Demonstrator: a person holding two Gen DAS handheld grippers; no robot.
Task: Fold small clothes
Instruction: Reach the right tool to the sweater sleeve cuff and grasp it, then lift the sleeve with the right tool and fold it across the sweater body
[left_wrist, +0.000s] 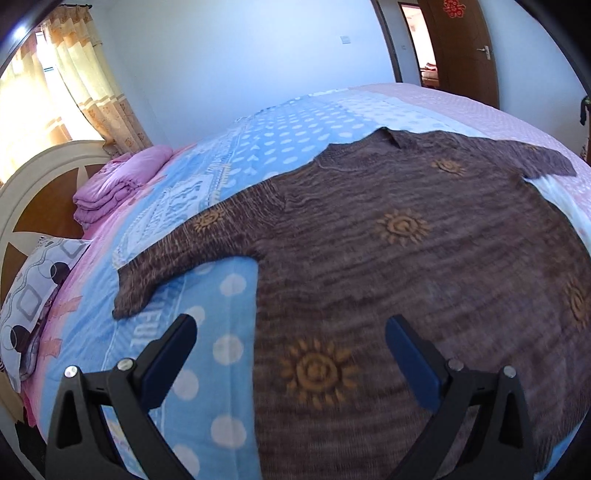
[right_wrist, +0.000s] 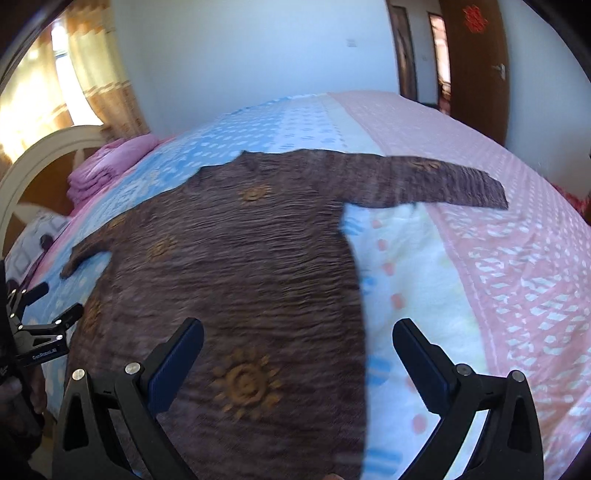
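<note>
on bed (left_wrist: 236, 266), brown sweater (left_wrist: 388, 258) flat, claws spread

Daylight through the curtain (left_wrist: 92, 88) at upper left, glaring there; room bright. My sweater (right_wrist: 236, 266) is motion-blurred, worse in the right view. Fisheye bends edges; corners black.

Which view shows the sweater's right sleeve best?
The right wrist view: the sweater's right sleeve lies spread out whole, cuff included. The left wrist view shows that sleeve small and squeezed toward the frame's edge.
</note>
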